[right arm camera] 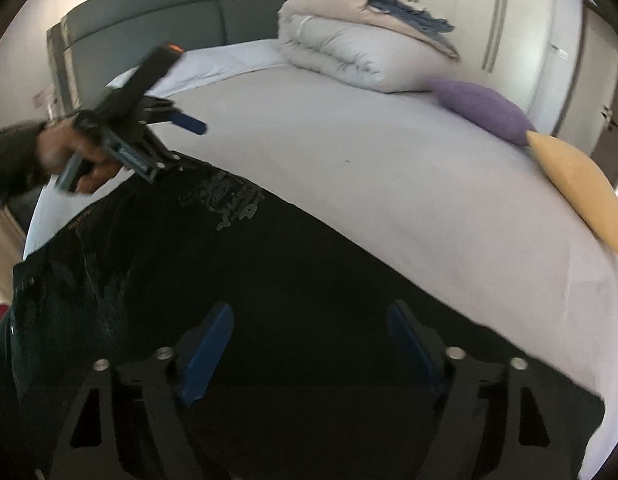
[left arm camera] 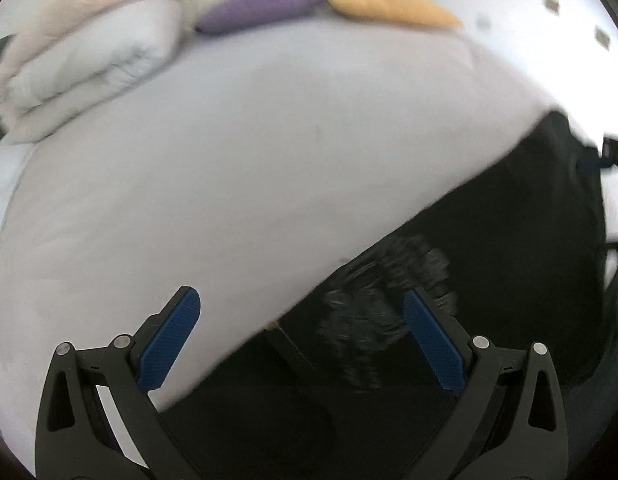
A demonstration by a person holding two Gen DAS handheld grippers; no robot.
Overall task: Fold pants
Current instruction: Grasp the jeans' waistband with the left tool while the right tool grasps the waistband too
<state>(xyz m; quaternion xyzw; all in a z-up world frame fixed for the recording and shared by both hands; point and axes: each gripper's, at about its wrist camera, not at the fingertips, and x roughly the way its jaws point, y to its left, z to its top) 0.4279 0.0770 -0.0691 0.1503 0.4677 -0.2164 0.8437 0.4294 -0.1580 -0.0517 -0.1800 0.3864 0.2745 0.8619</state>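
1. Left wrist view: left gripper (left arm camera: 301,336) is wide, nothing between the blue pads (left arm camera: 171,342). It hangs over the far edge of the pants (left arm camera: 489,248), right where black cloth meets the sheet (left arm camera: 229,168). Likely lining up on that edge for a pinch.
2. The grey print (left arm camera: 389,304) sits between the fingertips, blurred. Can't tell if a pad touches the cloth.
3. Pants run diagonally, near left to far right, flat on the bed. Laid flat so a fold can go over cleanly.
4. Duvet (left arm camera: 81,68), purple cushion (left arm camera: 261,10) and yellow cushion (left arm camera: 389,2) are at the far side, well apart from the pants, so the work area stays free.
5. Right wrist view: right gripper (right arm camera: 309,340) is fairly wide, pads empty, over plain black cloth near the camera. No grip here.
6. A hand (right arm camera: 81,160) holds the left gripper (right arm camera: 177,132) at far left, over the printed end of the pants (right arm camera: 269,280). Grippers are well apart, one toward each end; I read that as setup for a lengthwise fold.
7. Pants lie along the bed's near edge, sheet (right arm camera: 369,152) bare beyond. Headboard (right arm camera: 189,8) far left.
8. Judgement: fold not started, both grippers still need a pinch.
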